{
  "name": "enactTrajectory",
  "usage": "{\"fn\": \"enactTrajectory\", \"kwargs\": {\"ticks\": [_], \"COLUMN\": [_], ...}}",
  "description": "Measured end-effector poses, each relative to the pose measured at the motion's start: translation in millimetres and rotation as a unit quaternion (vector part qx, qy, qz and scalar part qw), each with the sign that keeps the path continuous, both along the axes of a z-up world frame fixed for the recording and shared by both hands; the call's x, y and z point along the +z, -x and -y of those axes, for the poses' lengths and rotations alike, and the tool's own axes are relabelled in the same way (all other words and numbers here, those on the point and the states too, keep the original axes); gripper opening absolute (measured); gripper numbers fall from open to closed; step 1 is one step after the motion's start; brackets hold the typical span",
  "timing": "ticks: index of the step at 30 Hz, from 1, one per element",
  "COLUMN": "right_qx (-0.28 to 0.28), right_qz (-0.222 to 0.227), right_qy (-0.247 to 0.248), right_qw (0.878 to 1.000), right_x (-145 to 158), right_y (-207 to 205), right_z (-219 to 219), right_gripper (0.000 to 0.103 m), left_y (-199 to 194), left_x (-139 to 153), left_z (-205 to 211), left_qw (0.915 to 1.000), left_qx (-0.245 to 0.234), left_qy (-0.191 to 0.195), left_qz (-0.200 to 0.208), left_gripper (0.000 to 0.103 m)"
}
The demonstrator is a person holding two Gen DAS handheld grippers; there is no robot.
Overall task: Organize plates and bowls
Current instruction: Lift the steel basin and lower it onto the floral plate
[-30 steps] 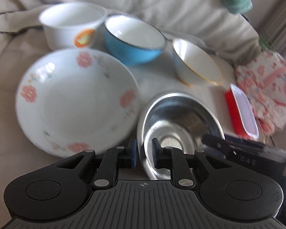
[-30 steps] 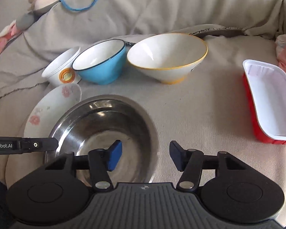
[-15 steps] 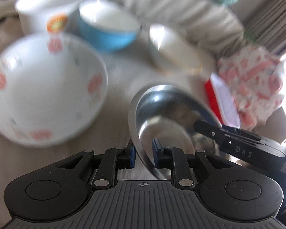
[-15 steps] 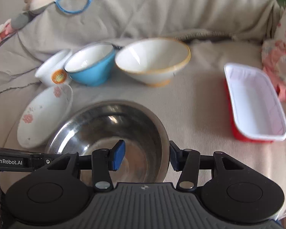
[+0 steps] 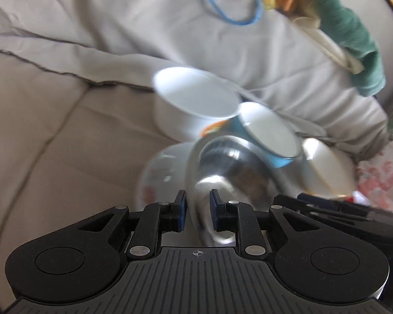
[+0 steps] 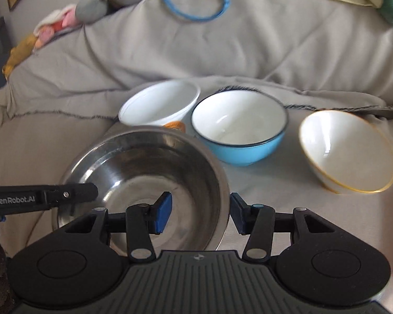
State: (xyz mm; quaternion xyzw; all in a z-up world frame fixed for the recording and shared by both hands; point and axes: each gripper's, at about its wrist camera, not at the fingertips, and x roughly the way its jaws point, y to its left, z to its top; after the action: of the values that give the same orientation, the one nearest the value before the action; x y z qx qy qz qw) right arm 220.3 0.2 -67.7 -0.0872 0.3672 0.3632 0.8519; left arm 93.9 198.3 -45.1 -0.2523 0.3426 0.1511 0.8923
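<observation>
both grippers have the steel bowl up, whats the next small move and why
Probably lower the steel bowl onto the flowered plate just beneath it. The left gripper, jaws closing, and the right gripper each straddle its rim, and the left wrist view shows it above the plate, short of the white bowl.

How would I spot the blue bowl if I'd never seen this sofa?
On the grey cloth-covered sofa, three bowls stand in a row behind the steel bowl. Take the middle one, the blue bowl: the only one sky blue outside, white inside with a dark rim, while its neighbours are white or cream.
</observation>
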Motion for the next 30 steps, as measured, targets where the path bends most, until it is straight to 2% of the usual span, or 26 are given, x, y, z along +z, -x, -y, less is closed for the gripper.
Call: {"fn": "enactTrajectory", "kwargs": {"ticks": [2,6,9,10,11,12,14,16,18,19,22,25,28,30], "right_qx": [0.015,0.04,0.046,0.042,0.036,0.031,0.025,0.022,0.023,0.023,0.05,0.011,-0.026,-0.026], "right_qz": [0.001,0.023,0.032,0.032,0.034,0.036,0.033,0.036,0.043,0.053,0.049,0.035,-0.023,-0.084], "right_qy": [0.005,0.026,0.039,0.042,0.046,0.048,0.047,0.045,0.039,0.028,-0.012,-0.014,-0.002,-0.013], "right_qw": [1.0,0.999,0.998,0.998,0.998,0.998,0.998,0.998,0.998,0.998,0.998,0.999,0.999,0.996], "right_x": [-4,-7,-9,-9,-9,-9,-9,-8,-6,-3,4,1,-18,-33], "right_y": [3,15,19,18,17,16,14,17,23,28,30,16,-7,-19], "right_z": [-15,-40,-47,-47,-46,-46,-44,-44,-42,-39,-23,-15,-15,-15], "right_gripper": [0.049,0.049,0.049,0.05,0.054,0.056,0.057,0.063,0.081,0.082,0.082,0.082,0.08,0.059], "left_y": [1,2,7,8,11,12,14,14,15,15,14,8,1,-4], "left_x": [-4,-15,-19,-20,-22,-23,-26,-28,-27,-26,-26,-34,-44,-48], "left_z": [-6,-18,-26,-29,-32,-36,-42,-42,-41,-41,-42,-46,-49,-49], "left_qw": [1.0,0.9997,1.0,0.9999,0.9997,0.9997,0.9996,0.9995,0.9996,0.9996,0.9996,0.9988,0.9964,0.9957], "left_qx": [-0.002,-0.013,0.003,0.013,0.022,0.025,0.022,0.021,0.024,0.024,0.025,0.024,0.015,0.016], "left_qy": [-0.006,0.02,0.005,-0.003,-0.006,0.001,0.02,0.022,0.015,0.013,0.01,0.04,0.08,0.085], "left_qz": [0.0,0.008,-0.001,-0.005,-0.007,-0.002,0.002,0.001,0.0,0.0,-0.005,-0.014,-0.021,-0.034], "left_gripper": [0.02,0.02,0.02,0.022,0.029,0.036,0.039,0.04,0.04,0.038,0.038,0.036,0.031,0.03]}}
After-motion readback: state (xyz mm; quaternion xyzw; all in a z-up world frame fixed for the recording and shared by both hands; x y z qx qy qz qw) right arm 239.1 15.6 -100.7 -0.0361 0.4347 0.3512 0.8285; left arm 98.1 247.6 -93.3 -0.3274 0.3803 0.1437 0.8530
